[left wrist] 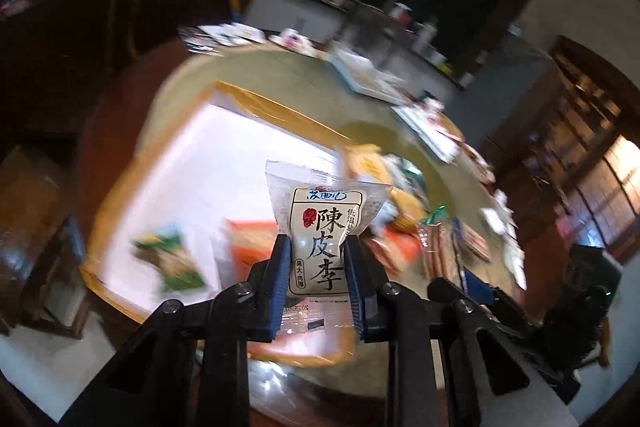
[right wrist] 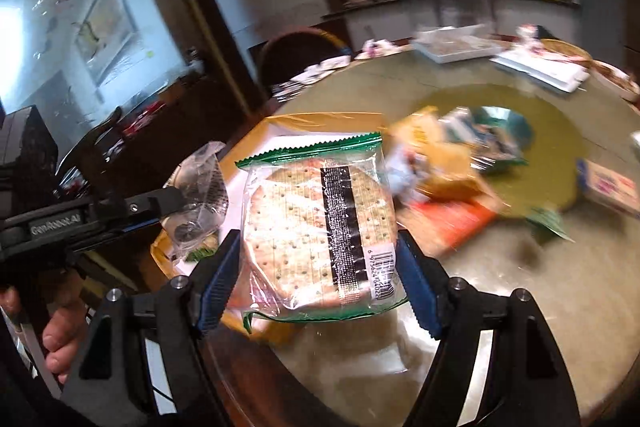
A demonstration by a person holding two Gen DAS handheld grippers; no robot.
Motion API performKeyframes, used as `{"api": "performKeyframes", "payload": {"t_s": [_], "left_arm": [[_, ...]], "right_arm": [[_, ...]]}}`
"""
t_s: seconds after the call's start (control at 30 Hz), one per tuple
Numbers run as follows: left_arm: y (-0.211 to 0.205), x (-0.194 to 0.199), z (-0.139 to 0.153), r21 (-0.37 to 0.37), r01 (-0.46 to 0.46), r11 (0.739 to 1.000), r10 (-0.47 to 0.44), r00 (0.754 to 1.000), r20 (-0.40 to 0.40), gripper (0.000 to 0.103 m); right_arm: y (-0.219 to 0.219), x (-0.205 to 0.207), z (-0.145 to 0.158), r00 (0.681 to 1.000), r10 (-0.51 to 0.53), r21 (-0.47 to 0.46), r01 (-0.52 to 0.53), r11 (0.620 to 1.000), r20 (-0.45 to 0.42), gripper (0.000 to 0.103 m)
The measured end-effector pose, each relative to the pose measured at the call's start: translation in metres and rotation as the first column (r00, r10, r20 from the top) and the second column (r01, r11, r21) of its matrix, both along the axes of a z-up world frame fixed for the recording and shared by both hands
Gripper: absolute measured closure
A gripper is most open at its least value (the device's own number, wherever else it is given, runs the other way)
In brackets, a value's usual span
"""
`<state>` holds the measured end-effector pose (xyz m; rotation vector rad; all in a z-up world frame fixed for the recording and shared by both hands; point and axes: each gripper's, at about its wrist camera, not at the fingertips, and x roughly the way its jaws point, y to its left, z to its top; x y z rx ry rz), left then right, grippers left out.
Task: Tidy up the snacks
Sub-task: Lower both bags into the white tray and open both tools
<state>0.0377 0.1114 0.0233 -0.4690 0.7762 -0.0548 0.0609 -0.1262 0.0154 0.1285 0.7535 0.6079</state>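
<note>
My left gripper [left wrist: 316,241] is shut on a small clear packet of preserved plum [left wrist: 324,211] with a cream label, held upright above a white tray with a yellow rim [left wrist: 256,103]. A green snack packet [left wrist: 172,259] and an orange one [left wrist: 248,239] lie blurred on the tray. My right gripper [right wrist: 318,235] is shut on a green-edged packet of round crackers [right wrist: 312,195], its blue pads pressing both sides, above the tray's near corner. The left gripper [right wrist: 176,203] with its clear packet [right wrist: 204,187] shows in the right wrist view too. A pile of loose snacks [right wrist: 452,163] lies right of the tray.
The round table [right wrist: 520,287] has a green centre disc [right wrist: 560,131]. At its far side lie white trays [right wrist: 456,47], papers [right wrist: 540,67] and a small box [right wrist: 608,187]. A dark chair [right wrist: 296,55] stands behind. A person's hand [right wrist: 60,327] holds the left gripper's handle.
</note>
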Motion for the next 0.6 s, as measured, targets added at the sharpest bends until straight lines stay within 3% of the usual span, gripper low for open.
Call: {"api": "performKeyframes", "payload": {"t_s": [0.2, 0.33, 0.6], "left_arm": [[0.049, 0.031, -0.021, -0.01, -0.087, 0.996, 0.086, 0.994, -0.061, 0.079], [0.069, 0.048, -0.039, 0.02, -0.121, 0.992, 0.123, 0.987, -0.101, 0.08], [0.081, 0.059, -0.058, 0.049, -0.124, 0.991, 0.13, 0.98, -0.149, 0.084]], "right_arm": [[0.068, 0.05, -0.017, 0.997, 0.055, -0.053, -0.058, 0.997, -0.061, 0.028], [0.109, 0.075, -0.035, 0.993, 0.074, -0.147, -0.087, 0.985, -0.093, 0.028], [0.138, 0.088, -0.065, 0.988, 0.037, -0.297, -0.081, 0.952, -0.149, 0.027]]}}
